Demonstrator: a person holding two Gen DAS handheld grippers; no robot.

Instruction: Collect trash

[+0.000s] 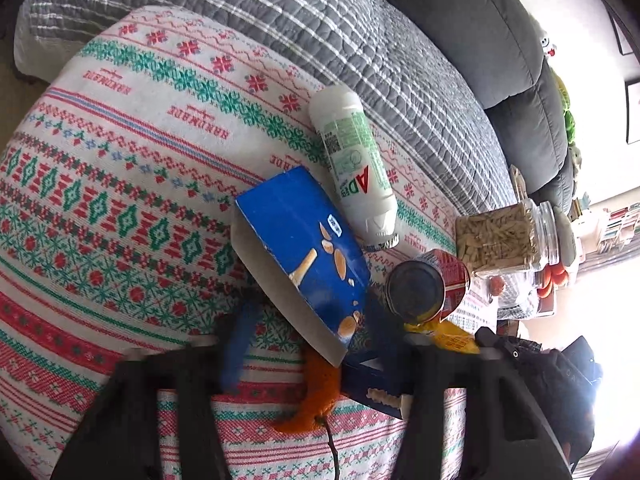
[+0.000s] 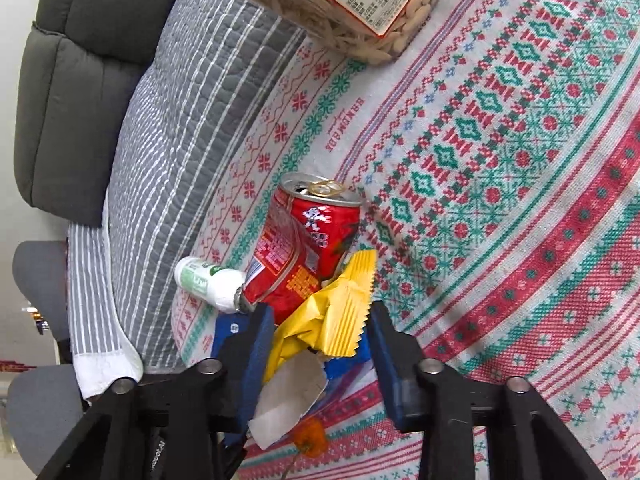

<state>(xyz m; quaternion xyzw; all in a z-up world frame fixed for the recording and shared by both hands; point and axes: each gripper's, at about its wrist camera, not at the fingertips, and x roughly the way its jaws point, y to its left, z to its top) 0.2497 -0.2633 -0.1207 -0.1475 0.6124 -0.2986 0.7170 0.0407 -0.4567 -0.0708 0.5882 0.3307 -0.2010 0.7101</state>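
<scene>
Trash lies on a patterned tablecloth point(image 1: 120, 184). In the left wrist view a torn blue snack box point(image 1: 304, 256) lies between my open left gripper point(image 1: 316, 344) fingers, with an orange peel point(image 1: 316, 396) under it. Beyond are a white drink bottle point(image 1: 354, 164) on its side and a red can point(image 1: 428, 286). In the right wrist view my right gripper point(image 2: 316, 328) is open around a crumpled yellow wrapper point(image 2: 328, 316), not closed on it. The dented red can point(image 2: 306, 244) lies just beyond it, with the white bottle point(image 2: 208, 282) to its left and the orange peel point(image 2: 310, 438) below.
A clear jar of seeds point(image 1: 506, 238) stands at the table's far side; it also shows in the right wrist view point(image 2: 340, 4). A grey striped quilt point(image 1: 320, 16) over a grey sofa point(image 1: 480, 28) borders the table. A grey chair point(image 2: 40, 408) is at the left.
</scene>
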